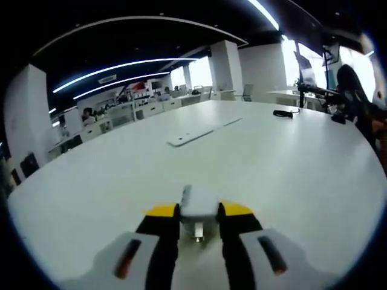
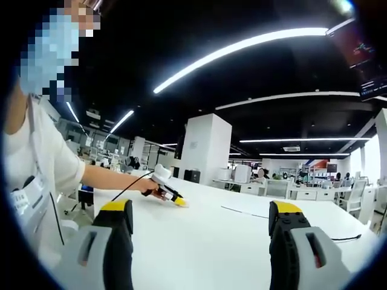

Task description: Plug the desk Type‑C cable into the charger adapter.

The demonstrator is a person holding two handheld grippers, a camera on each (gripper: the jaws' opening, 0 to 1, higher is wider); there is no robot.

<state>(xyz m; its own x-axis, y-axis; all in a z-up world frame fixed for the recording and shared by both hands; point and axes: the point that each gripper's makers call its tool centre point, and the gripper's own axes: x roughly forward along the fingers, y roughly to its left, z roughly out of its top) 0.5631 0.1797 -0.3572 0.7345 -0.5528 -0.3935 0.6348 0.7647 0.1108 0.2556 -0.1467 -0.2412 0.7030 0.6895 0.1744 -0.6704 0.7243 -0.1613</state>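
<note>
White table [image 1: 290, 163] — left claw [image 1: 199, 219] clamps charger adapter [image 1: 198, 208], prongs half-hidden — right claw [image 2: 199, 226] apart.

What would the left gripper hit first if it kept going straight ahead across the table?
Probably the flat white strip lying on the table. The left gripper, shut on the charger adapter, points roughly toward it, though depth is hard to judge.
</note>
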